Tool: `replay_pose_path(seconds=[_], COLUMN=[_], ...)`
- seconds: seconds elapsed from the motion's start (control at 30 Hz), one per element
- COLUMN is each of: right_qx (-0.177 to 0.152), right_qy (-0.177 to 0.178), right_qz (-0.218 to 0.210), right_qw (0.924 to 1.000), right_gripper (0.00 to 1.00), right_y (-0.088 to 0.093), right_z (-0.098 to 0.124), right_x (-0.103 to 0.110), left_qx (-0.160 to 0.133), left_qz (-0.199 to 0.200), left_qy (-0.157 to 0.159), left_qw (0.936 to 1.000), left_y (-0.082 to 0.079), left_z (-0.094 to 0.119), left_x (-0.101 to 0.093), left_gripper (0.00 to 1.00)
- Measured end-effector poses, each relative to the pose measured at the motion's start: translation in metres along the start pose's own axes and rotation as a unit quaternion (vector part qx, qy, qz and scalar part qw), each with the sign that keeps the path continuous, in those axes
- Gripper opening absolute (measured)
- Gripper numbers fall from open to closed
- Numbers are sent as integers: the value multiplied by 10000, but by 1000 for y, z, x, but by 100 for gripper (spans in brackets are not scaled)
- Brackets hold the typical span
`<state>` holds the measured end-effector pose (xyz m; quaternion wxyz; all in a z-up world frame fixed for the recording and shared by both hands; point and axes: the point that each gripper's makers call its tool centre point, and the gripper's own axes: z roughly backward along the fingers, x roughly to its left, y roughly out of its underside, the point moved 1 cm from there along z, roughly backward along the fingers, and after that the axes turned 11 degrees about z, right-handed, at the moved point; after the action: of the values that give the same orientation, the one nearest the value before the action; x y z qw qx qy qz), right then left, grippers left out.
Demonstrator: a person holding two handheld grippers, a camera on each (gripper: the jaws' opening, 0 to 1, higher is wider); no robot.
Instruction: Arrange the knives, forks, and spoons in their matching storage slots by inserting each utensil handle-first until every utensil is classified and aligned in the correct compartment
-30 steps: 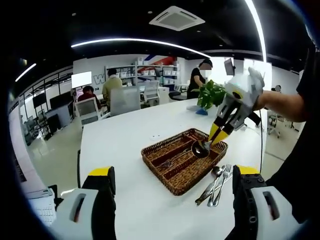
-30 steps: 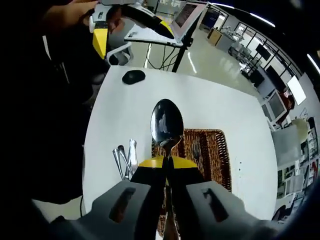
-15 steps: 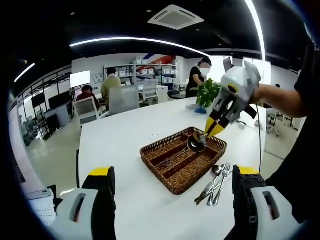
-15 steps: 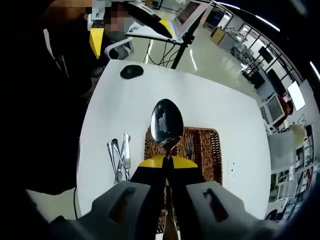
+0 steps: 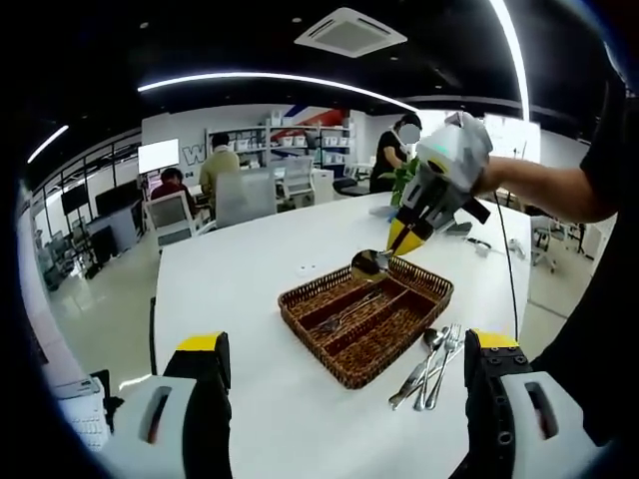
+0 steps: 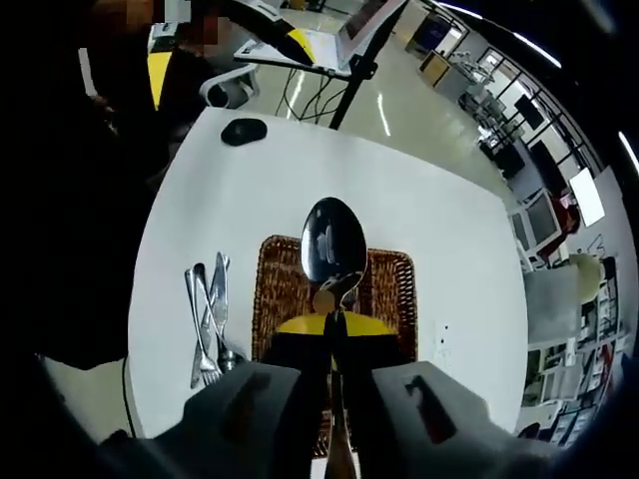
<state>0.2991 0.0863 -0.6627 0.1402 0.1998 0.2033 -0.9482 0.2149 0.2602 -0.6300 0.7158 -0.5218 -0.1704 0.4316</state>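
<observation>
One fork (image 5: 344, 315) in the basket (image 5: 303, 320), left gripper view.

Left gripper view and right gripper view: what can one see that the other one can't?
The left gripper view alone has people at desks, a green plant and the whole right gripper from outside, held above the basket. The right gripper view alone has a black mouse on the table and a close look at the spoon bowl pinched in its jaws. Both share the white table, the wicker basket with a fork inside, and loose cutlery lying beside the basket.
</observation>
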Motion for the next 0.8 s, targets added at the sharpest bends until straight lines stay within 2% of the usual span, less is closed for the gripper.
replay_pose_path(seconds=[0.33, 0.5, 0.53, 0.8], right_qx=[72, 98, 119, 202], right_qy=[101, 173, 174, 204], right_qz=[173, 151, 161, 165], right_qw=[9998, 9997, 9996, 9995], right_gripper=[1, 1, 1, 1], right_y=[7, 17, 19, 34], right_z=[-9, -18, -20, -33], right_x=[-28, -44, -46, -68], left_qx=[-20, -56, -113, -94], left_qz=[47, 64, 59, 95], left_qy=[-21, -62, -152, -217], left_qw=[10000, 9999, 9998, 9997], left_y=[2, 4, 2, 6], left_z=[-2, -2, -2, 0], left_x=[4, 8, 11, 17], left_gripper=[100, 100, 100, 100])
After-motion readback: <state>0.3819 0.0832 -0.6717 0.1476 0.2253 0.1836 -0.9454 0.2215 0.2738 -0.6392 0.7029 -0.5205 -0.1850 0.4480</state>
